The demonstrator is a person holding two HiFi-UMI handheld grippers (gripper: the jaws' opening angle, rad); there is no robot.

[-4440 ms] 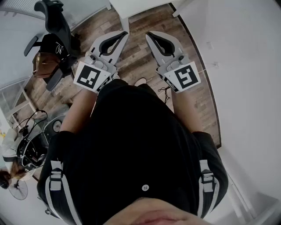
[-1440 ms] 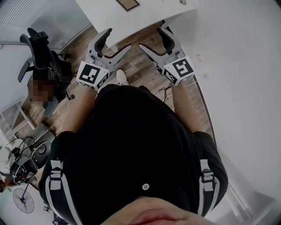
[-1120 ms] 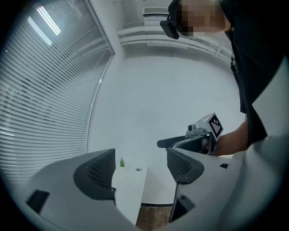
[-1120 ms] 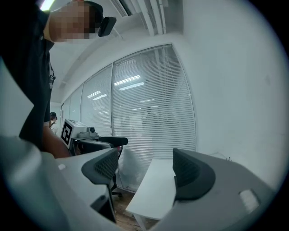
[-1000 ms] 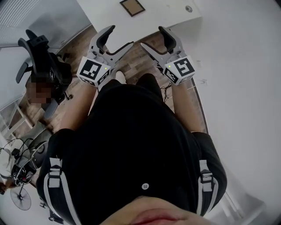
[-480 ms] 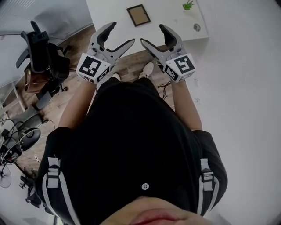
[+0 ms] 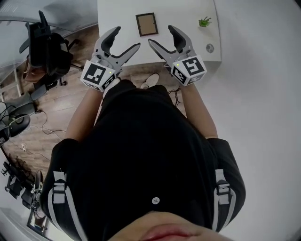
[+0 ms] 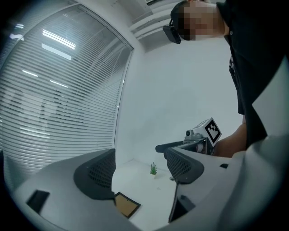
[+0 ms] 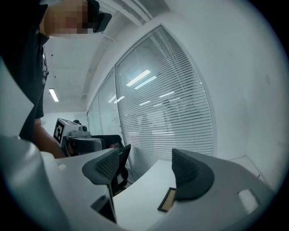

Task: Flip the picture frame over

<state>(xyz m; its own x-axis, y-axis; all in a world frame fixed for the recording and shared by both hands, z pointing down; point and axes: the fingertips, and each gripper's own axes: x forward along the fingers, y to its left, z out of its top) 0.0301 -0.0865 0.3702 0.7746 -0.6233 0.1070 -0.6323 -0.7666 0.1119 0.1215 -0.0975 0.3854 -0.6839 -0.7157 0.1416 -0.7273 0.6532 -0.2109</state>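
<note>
Picture frame (image 7: 146, 24) lies flat on the white bench (image 7: 113, 14), beyond both tools and well apart from them, roughly between their lines. Left hand-held gripper (image 7: 126, 38): jaws wide, nothing between. Right hand-held gripper (image 7: 161, 35): the same. Frame rectangular, thin dark border, matte tan panel. Gripper pads (image 8: 97, 173) dark, mesh-textured. Small green plant (image 7: 204, 21) sits right of the frame.

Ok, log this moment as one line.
phase: pre-grasp | left gripper: open, empty | right gripper: open, empty | picture frame: flat on white table, untouched
</note>
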